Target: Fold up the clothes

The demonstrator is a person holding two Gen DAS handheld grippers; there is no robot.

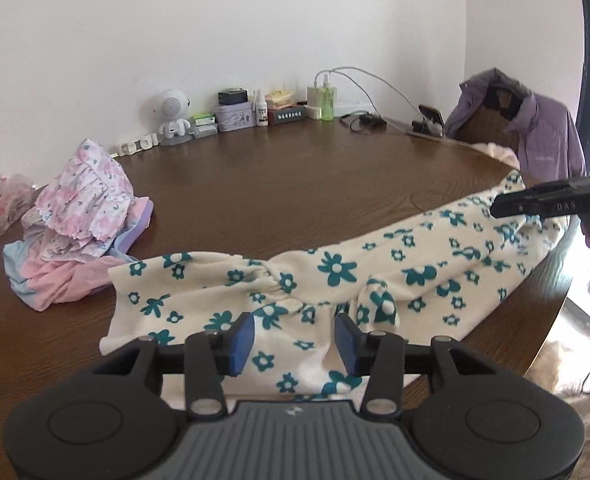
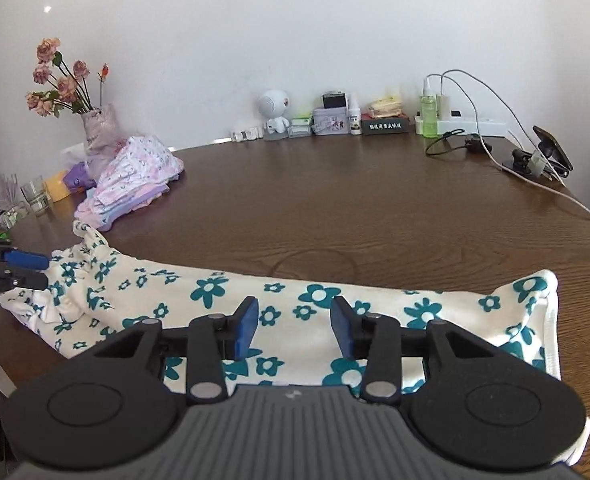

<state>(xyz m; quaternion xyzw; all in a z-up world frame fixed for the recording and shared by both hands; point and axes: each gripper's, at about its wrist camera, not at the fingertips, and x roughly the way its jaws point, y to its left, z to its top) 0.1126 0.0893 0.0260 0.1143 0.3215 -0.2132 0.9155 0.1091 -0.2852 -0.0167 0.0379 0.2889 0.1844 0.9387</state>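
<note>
A cream garment with teal flowers [image 1: 335, 276] lies stretched along the near edge of the brown wooden table [image 1: 275, 176]. My left gripper [image 1: 293, 340] is open, its blue pads above the gathered waistband end. My right gripper [image 2: 295, 326] is open over the middle of the same garment [image 2: 295, 300]. The right gripper also shows in the left wrist view [image 1: 499, 210] at the garment's far end. The left gripper shows in the right wrist view [image 2: 43, 268] at the garment's left end.
A pile of pink and floral clothes [image 1: 79, 224] lies at the left of the table. A robot figurine [image 1: 171, 116], boxes, bottles, a power strip and cables [image 2: 475, 124] line the wall. A purple jacket [image 1: 535, 132] hangs on a chair. A vase of roses [image 2: 95, 120] stands far left.
</note>
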